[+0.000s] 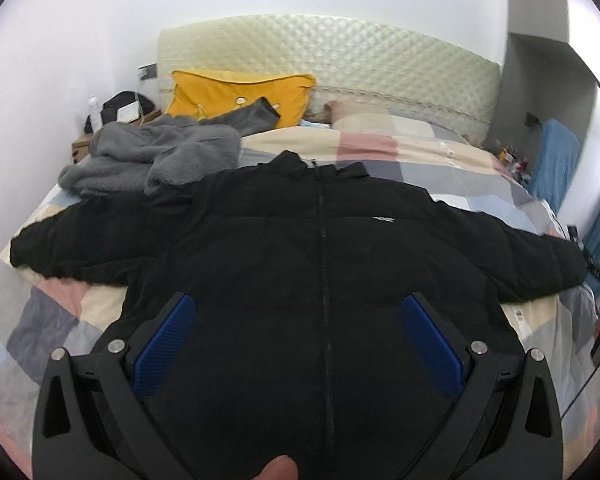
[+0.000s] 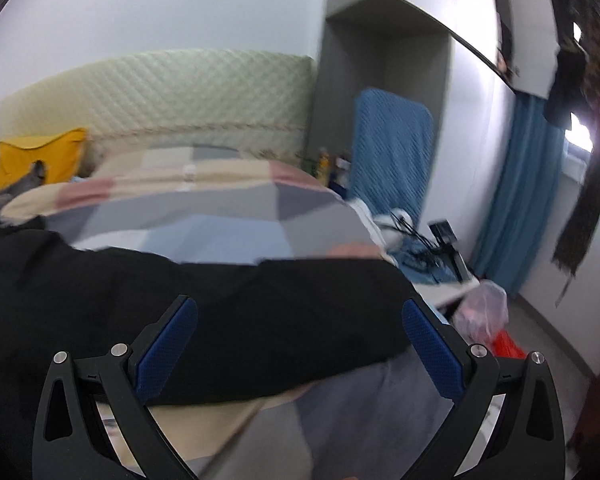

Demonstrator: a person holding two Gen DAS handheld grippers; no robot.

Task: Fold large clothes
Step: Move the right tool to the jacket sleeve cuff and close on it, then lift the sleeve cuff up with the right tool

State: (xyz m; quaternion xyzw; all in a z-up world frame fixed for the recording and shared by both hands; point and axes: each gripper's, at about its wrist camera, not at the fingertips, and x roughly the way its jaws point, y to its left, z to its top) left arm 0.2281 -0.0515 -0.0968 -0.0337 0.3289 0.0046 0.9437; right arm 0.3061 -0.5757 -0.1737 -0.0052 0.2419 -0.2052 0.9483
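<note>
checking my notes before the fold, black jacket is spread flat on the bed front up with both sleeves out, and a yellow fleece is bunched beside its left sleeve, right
One detail is off: the bunched fleece is grey, not yellow; the yellow thing is the cushion behind it at the headboard. The left wrist view shows this. The rest holds: the black jacket lies front up on the bed, sleeves out.

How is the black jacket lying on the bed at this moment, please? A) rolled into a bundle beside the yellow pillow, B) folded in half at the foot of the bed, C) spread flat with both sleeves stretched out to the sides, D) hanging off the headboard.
C: the black jacket lies front up, zipper closed, on the patchwork quilt, one sleeve reaching toward each side of the bed, no fold made yet.
</note>
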